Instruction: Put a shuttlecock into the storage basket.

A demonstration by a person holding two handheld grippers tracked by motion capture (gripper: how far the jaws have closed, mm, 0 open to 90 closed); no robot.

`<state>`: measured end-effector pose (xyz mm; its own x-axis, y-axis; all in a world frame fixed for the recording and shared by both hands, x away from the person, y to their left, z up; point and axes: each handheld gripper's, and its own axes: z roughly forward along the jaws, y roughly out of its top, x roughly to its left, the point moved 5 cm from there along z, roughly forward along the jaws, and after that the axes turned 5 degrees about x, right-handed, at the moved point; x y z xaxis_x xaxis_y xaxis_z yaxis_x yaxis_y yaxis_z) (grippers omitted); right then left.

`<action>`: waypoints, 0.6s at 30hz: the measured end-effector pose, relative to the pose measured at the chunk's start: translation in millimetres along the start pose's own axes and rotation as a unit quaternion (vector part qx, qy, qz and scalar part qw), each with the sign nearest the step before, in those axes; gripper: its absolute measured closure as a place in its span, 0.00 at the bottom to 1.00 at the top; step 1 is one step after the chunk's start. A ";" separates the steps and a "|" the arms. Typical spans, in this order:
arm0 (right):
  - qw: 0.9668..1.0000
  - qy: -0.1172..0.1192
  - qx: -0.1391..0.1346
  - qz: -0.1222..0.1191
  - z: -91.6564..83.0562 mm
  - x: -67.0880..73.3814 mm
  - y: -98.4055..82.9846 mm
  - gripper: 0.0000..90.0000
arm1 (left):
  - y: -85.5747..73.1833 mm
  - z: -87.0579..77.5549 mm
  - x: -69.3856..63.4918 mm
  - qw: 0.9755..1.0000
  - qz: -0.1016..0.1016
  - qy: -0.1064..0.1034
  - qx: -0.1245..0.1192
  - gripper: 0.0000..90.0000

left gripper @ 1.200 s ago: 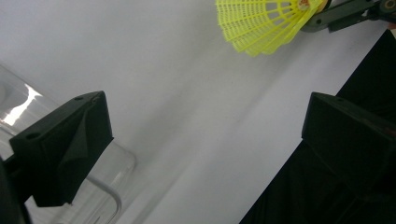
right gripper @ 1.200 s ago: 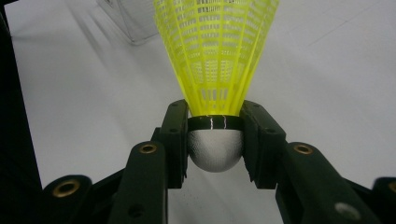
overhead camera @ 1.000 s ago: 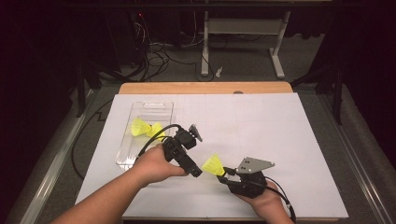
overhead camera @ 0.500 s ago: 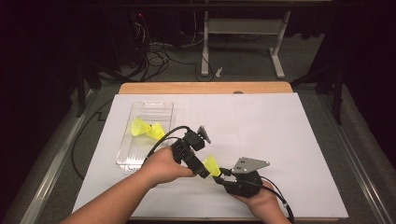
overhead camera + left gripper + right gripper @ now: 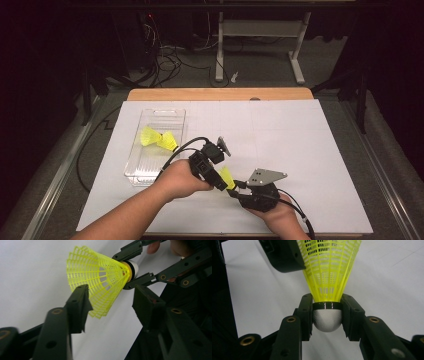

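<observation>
The white worktop point(image 5: 300, 150) stretches out under me, a bare strip of wood showing along its far edge. Toward the left edge lies a clear plastic tray point(image 5: 150, 170), long side running front to back, and in its far half rest two yellow shuttlecocks point(image 5: 159, 140), touching each other. Near the front edge, about midway along it, my two hands meet. My right gripper point(image 5: 235, 187), with its grey three-cornered plate on top, sits closest to the front edge and points left and away from me; my left gripper point(image 5: 222, 184) comes in from the left, cable looping back over my wrist toward the tray. Between them is a third yellow shuttlecock point(image 5: 226, 176), held above the worktop. In the right gripper view that gripper point(image 5: 327, 320) is clamped on the shuttlecock's point(image 5: 329, 270) white rounded cork, one pad on each side just under the dark band, skirt rising upward from the grip. In the left gripper view my left gripper point(image 5: 110, 305) has its jaws standing on either side of the mesh skirt point(image 5: 97, 280); they have just been closing, and the near jaw overlaps the skirt's rim, but I cannot tell whether the pads press on it yet. The far jaw stands a little off the skirt, close to the right gripper's fingers point(image 5: 140, 281) at the cork.
</observation>
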<state>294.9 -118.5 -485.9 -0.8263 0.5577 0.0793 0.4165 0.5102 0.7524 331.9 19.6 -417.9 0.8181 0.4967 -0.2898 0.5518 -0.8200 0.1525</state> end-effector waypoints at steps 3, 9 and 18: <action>1.000 0.000 0.002 -0.002 0.8 0.1 -0.4 0.73 | -0.6 -1.8 0.7 1.000 0.001 0.001 -0.003 0.59; 1.000 -0.001 0.006 -0.002 1.8 0.0 -1.0 0.73 | -1.6 -1.5 0.2 1.000 0.005 0.001 0.001 0.66; 1.000 -0.001 0.007 -0.005 2.4 1.2 -1.3 0.73 | -0.8 1.9 -1.5 1.000 0.012 -0.001 0.002 0.73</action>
<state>294.4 -116.9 -488.4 -0.8298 0.5537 0.0694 0.4127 0.5252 0.7442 329.9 18.9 -419.3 0.8307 0.4760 -0.2888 0.5312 -0.8329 0.1553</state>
